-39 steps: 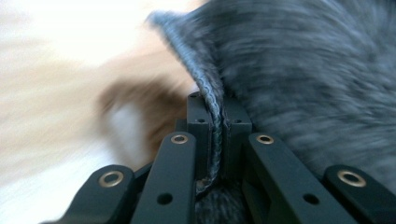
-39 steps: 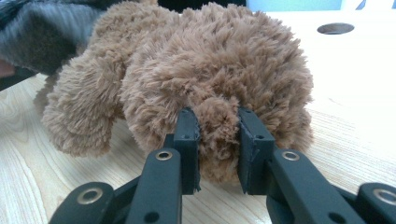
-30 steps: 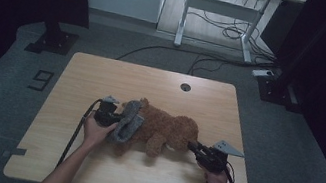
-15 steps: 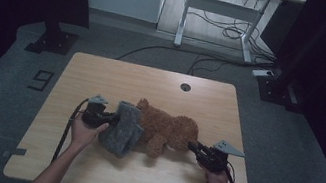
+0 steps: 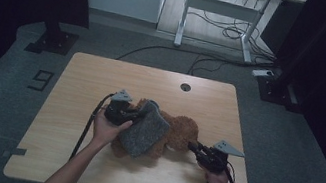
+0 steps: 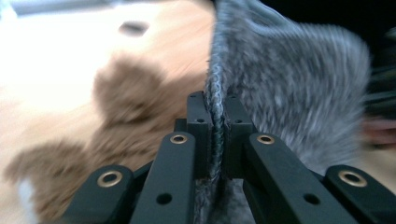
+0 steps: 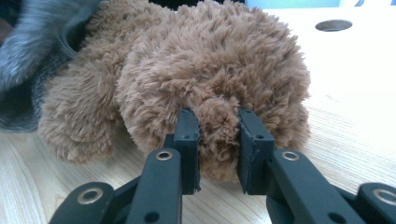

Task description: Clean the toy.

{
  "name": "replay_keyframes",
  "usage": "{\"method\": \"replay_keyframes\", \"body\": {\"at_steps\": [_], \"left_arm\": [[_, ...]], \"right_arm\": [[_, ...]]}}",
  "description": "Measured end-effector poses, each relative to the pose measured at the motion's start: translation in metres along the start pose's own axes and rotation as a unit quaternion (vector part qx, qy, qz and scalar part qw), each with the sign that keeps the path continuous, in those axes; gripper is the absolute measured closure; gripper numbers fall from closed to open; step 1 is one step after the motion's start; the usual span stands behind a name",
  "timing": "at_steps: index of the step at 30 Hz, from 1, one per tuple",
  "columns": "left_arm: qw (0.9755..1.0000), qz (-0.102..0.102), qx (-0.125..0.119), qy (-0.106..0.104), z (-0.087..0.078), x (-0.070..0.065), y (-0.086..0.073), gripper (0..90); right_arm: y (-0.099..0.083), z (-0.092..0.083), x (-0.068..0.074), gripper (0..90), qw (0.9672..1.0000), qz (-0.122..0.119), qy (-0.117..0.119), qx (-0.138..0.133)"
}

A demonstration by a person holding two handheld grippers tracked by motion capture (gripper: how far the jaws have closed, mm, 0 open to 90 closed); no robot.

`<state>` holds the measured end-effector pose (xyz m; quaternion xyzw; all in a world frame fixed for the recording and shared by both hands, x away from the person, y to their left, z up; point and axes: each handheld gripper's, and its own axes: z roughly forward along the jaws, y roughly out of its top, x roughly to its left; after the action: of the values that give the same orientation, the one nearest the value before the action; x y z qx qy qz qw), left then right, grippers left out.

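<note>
A brown plush bear lies in the middle of the wooden table. A grey fuzzy knitted cloth hangs lifted over the bear's left part. My left gripper is shut on the cloth's edge. In the left gripper view the gripper pinches that edge, with the cloth spread to the right and the bear blurred behind. My right gripper lies low at the bear's right end. In the right gripper view the gripper is shut on a small plush knob of the bear; the grey cloth shows far left.
A round cable hole sits near the table's far edge. Beyond the table are a white desk frame, floor cables and dark stand bases. Bare wood lies around the bear on all sides.
My left gripper has risen with the grey cloth, which now hangs wider over the bear. The right gripper and the bear's right end have stayed put.
</note>
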<state>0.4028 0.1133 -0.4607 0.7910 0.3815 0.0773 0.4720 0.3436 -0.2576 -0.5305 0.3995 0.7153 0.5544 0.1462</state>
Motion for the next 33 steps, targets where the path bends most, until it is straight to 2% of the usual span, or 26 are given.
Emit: {"method": "replay_keyframes", "body": {"at_steps": [2, 3, 5, 9, 11, 13, 15, 17, 18, 20, 22, 26, 29, 33], "left_arm": [[0.9987, -0.042, -0.015, -0.023, 0.005, 0.013, -0.012, 83.7], [0.9979, -0.054, -0.020, -0.030, 0.004, 0.017, -0.015, 83.7], [0.9981, -0.054, -0.019, -0.021, 0.001, 0.020, -0.017, 83.8], [0.9984, -0.047, -0.023, 0.019, -0.005, 0.024, -0.017, 83.5], [0.9979, -0.050, -0.027, 0.032, -0.005, 0.027, -0.018, 83.4], [0.9968, -0.052, -0.028, 0.054, -0.003, 0.034, -0.021, 83.6], [0.9954, -0.073, -0.021, 0.059, 0.000, 0.045, -0.026, 83.6], [0.9943, -0.084, -0.002, 0.066, 0.006, 0.056, -0.033, 83.7], [0.9938, -0.090, 0.014, 0.063, 0.011, 0.061, -0.038, 83.7], [0.9937, -0.096, 0.016, 0.056, 0.016, 0.064, -0.044, 83.6], [0.9942, -0.088, 0.017, 0.058, 0.016, 0.062, -0.046, 83.6], [0.9946, -0.060, 0.039, 0.075, 0.010, 0.056, -0.050, 83.6], [0.9936, -0.049, 0.049, 0.089, 0.003, 0.055, -0.058, 83.4], [0.9913, -0.051, 0.050, 0.111, -0.011, 0.061, -0.070, 83.4]], "right_arm": [[0.000, 0.000, 0.001, 72.4, 1.0000, -0.001, 0.002, -0.001], [0.000, 0.000, 0.001, 72.5, 1.0000, -0.001, 0.004, 0.000], [0.000, 0.001, 0.001, 72.4, 1.0000, -0.001, 0.006, -0.001], [0.000, 0.001, 0.002, 72.5, 1.0000, 0.001, 0.005, -0.001], [0.000, 0.001, 0.002, 72.5, 1.0000, -0.001, 0.003, -0.002], [0.000, 0.001, 0.002, 72.5, 1.0000, 0.000, 0.002, -0.001], [0.000, 0.001, 0.002, 72.6, 1.0000, 0.002, 0.003, 0.000], [-0.001, 0.002, 0.001, 72.6, 1.0000, 0.001, 0.004, 0.000], [-0.001, 0.002, 0.001, 72.6, 1.0000, 0.001, 0.004, 0.001], [-0.001, 0.002, 0.001, 72.6, 1.0000, 0.001, 0.005, 0.002], [-0.001, 0.002, 0.000, 72.6, 1.0000, 0.001, 0.005, 0.002], [-0.001, 0.001, 0.000, 72.6, 1.0000, 0.000, 0.003, 0.003], [0.000, 0.000, 0.000, 72.5, 1.0000, -0.002, 0.002, 0.006], [0.000, 0.001, 0.000, 72.5, 1.0000, 0.001, 0.002, 0.005]]}}
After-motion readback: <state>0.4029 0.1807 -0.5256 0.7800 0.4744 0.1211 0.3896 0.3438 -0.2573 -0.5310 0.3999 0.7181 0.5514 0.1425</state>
